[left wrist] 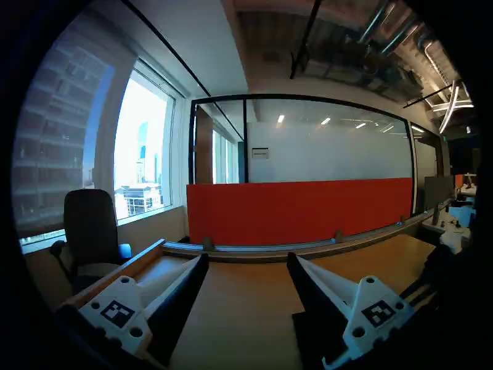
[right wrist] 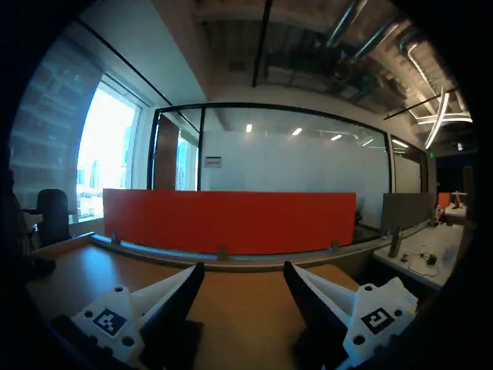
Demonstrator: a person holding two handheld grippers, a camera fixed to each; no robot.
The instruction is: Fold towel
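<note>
Left gripper (left wrist: 246, 256), right gripper (right wrist: 243, 265): white wedge fingers spread apart above smooth wooden desk (left wrist: 246, 314). Flat red divider (left wrist: 296, 213) beyond. Dark patch (left wrist: 305, 339) beneath left gripper's finger, unidentifiable.

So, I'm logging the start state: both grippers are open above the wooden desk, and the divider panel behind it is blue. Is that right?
Not quite. The divider panel is red-orange, not blue, as the left gripper view shows. The rest holds: the left gripper and the right gripper are open above the wooden desk.
</note>
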